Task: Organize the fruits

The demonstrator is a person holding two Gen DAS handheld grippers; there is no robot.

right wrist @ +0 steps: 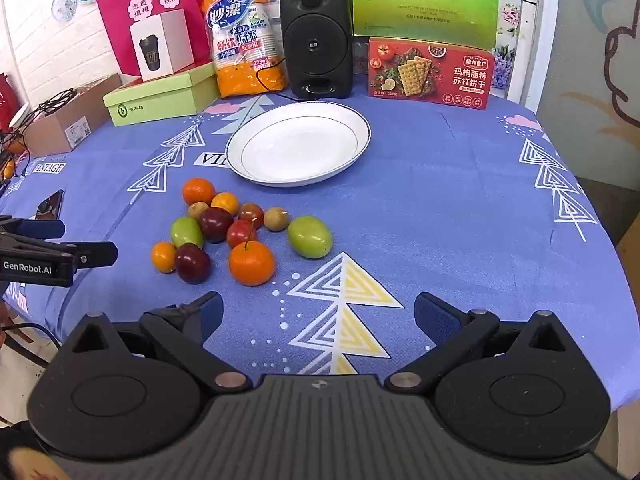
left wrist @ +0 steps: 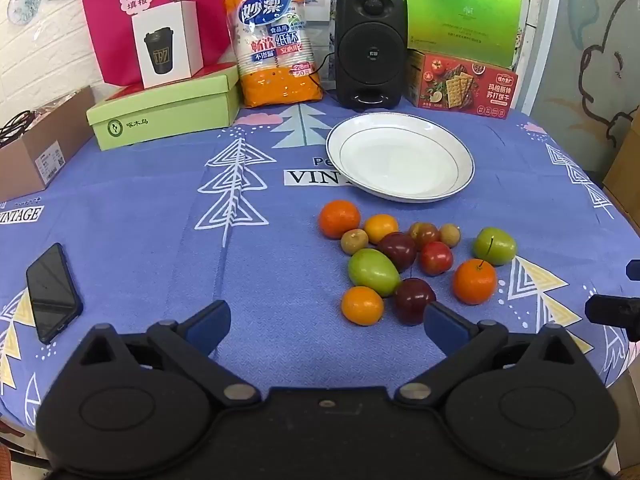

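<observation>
Blue-violet cloth with white and yellow tree outlines and "VINTAGE" labels covers the table (right wrist: 460, 208), whose far corners are rounded.

Plate (left wrist: 400, 158): white, shallow, thin dark rim line, nothing in it, set toward the back of the cloth.

Fruit cluster (left wrist: 400, 256): loose on the cloth just in front of the plate, not touching it. Includes oranges, two green fruits, dark red and red ones, and small brownish ones; most touch a neighbour. One green fruit (right wrist: 310, 237) sits slightly apart on the right side of the group.

Left gripper (left wrist: 327, 322): jaws spread wide, nothing between them, hovering near the front of the cluster; its right pad is just beside a dark red fruit (left wrist: 414, 300).

Right gripper (right wrist: 319, 314): jaws likewise spread, holding nothing, above bare cloth to the right of the fruit.

Back row against the wall: green shoe box (left wrist: 164, 110), white cup carton (left wrist: 168, 46), orange pack of paper cups (left wrist: 274, 40), black speaker (left wrist: 370, 46), red cracker box (left wrist: 464, 84), green gift box (left wrist: 460, 12).

Left edge: black phone (left wrist: 52, 292) lying flat, cardboard box (left wrist: 40, 144).

Room: white brick-pattern wall at left, pink poster behind the cartons.
</observation>
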